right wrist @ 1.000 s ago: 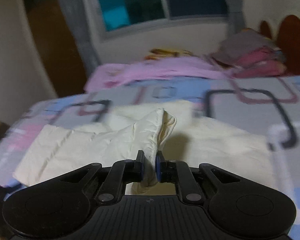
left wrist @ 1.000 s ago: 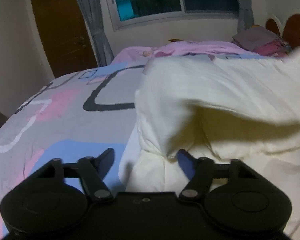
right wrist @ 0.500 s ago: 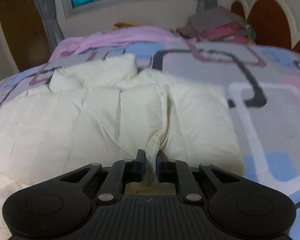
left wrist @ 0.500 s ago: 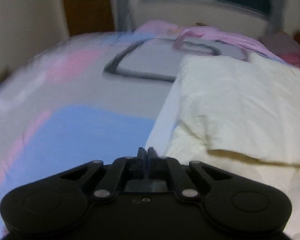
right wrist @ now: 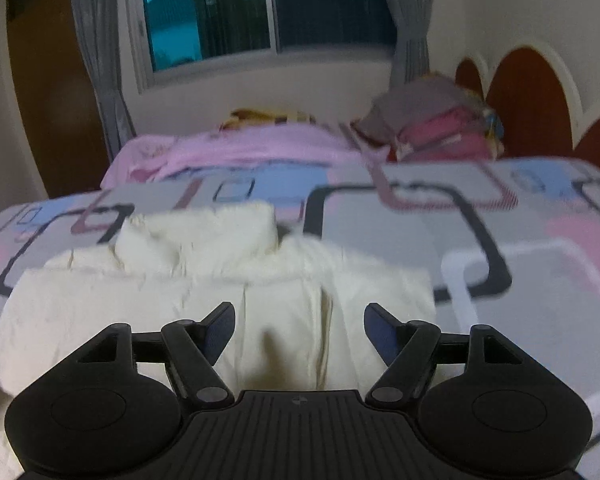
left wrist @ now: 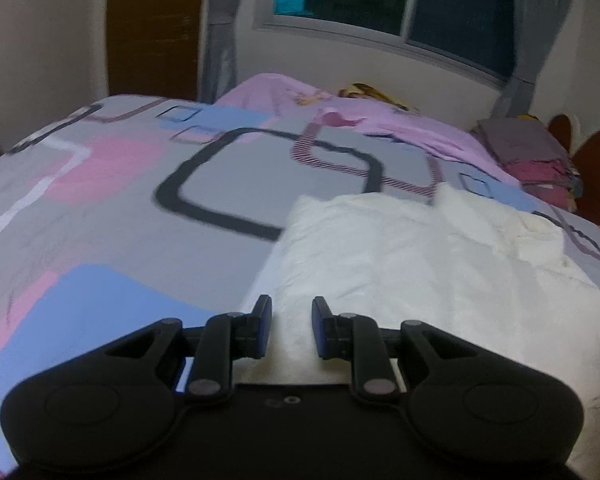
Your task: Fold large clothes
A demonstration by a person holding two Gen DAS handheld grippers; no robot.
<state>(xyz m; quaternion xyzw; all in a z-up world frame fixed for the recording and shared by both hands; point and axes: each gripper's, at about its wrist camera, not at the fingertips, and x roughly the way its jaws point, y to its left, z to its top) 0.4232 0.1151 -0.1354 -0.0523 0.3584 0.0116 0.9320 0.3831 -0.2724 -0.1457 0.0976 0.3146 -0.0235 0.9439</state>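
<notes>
**Two grippers opening over a cream garment**

Lies folded on the bed, near its front edge: a cream garment, puffy and creased. Runs with its long axis across the bed, side to side in the right wrist view, with a thicker bunched fold rising at its far edge, toward the window.

Left gripper: narrow gap and opening, jaws over the garment's left edge, nothing pinched between the blue pads. Right gripper: wide and opening, jaws apart above a lengthwise crease in the cloth, no pad pressing on it.

No brand, label or readable writing anywhere.

Only from the left wrist: the garment's left edge against the sheet's black square outline, and a long stretch of bare sheet out to the bed's left edge. Only from the right wrist: the garment's full width, and bare sheet to its right. In both: a pink blanket and a stack of folded clothes along the bed's far edge, near the rounded headboard.
</notes>
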